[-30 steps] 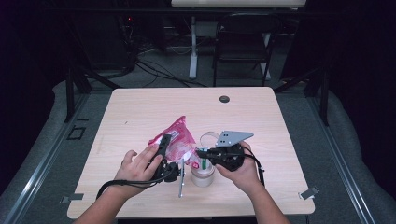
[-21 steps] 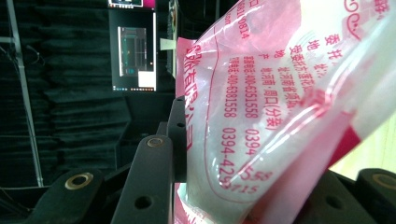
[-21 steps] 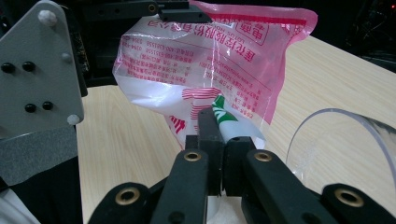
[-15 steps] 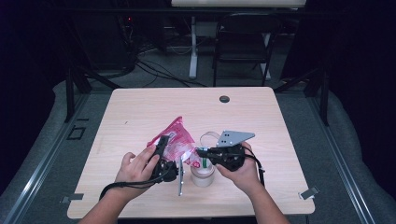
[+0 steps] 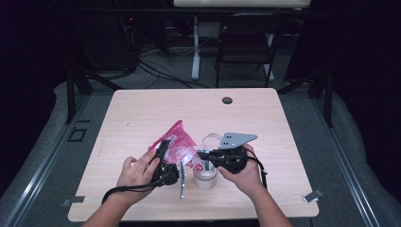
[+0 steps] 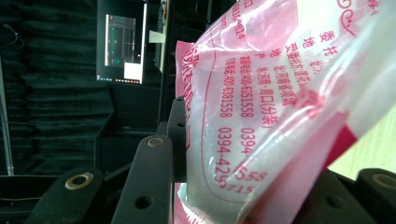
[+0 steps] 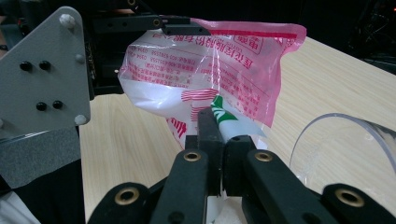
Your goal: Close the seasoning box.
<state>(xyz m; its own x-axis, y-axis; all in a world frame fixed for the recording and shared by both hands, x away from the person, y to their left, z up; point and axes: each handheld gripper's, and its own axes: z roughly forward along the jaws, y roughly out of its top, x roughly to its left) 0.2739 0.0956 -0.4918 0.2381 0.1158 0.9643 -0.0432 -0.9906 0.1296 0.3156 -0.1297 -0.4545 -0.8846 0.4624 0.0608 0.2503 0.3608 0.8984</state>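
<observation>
A pink see-through plastic bag [image 5: 176, 141] with red print hangs over the table's middle. My left gripper [image 5: 163, 150] is shut on the bag's upper edge [image 6: 261, 116]; the right gripper view shows those jaws [image 7: 173, 26] pinching it at the top. My right gripper [image 7: 212, 122] is shut on a white packet end [image 7: 223, 122] with green and red print at the bag's lower corner. In the high view the right gripper [image 5: 203, 155] sits just above a white cup [image 5: 204, 179].
A clear round container [image 7: 337, 140] stands right of my right jaws; from above it [image 5: 213, 140] lies behind the cup. A dark round grommet [image 5: 227, 100] marks the table's far side. A chair [image 5: 246, 47] stands beyond the table [image 5: 142, 109].
</observation>
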